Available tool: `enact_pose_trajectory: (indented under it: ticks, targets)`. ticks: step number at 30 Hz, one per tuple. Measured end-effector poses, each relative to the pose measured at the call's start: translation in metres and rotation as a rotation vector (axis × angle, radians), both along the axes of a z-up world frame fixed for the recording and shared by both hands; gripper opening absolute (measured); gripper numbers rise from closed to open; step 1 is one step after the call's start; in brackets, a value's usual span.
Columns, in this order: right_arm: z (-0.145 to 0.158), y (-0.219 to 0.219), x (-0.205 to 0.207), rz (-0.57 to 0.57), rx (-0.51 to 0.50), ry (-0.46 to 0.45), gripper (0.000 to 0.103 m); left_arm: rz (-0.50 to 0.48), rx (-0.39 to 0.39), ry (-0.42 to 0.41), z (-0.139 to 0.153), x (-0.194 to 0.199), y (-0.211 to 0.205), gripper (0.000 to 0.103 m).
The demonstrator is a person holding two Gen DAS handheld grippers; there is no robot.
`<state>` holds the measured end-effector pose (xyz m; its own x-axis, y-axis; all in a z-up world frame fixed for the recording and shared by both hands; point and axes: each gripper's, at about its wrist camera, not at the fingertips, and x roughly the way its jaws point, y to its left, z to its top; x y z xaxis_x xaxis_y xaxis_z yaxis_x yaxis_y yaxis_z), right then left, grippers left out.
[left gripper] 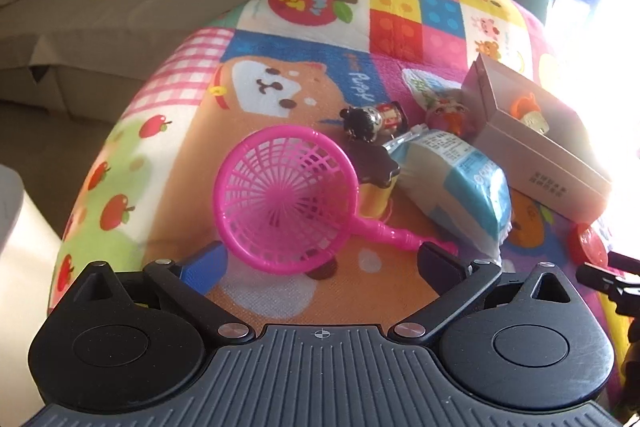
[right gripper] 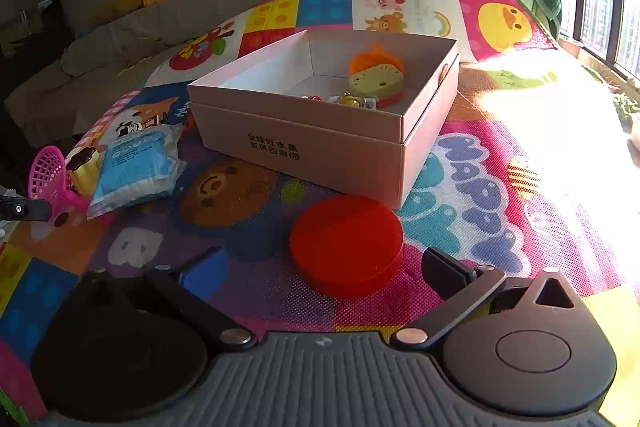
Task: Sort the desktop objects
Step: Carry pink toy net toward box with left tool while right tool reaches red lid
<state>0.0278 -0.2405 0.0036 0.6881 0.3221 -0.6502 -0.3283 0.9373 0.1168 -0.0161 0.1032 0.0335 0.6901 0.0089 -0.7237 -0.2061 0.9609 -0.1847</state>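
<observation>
One box [right gripper: 320,143], one red case [right gripper: 347,245]

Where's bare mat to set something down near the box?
Free: sunlit mat right of the box, and the stretch between the red round case and the blue packet. Crowded: left of the box, around the packet and pink strainer.
</observation>
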Motion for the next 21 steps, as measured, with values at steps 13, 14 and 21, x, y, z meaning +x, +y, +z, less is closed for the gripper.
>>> enact_pose_trajectory:
  ticks: [13, 14, 21]
  targets:
    - [-0.003, 0.004, 0.001, 0.010, -0.041, 0.016, 0.103, -0.142, 0.051, -0.039, -0.011, 0.043, -0.037, 0.103]
    - [-0.002, 0.004, 0.002, 0.009, -0.038, 0.017, 0.103, -0.181, 0.064, -0.047, -0.010, 0.041, -0.044, 0.103]
    - [-0.002, 0.005, 0.000, 0.010, -0.045, 0.015, 0.103, -0.366, 0.089, -0.045, -0.010, 0.018, -0.074, 0.103]
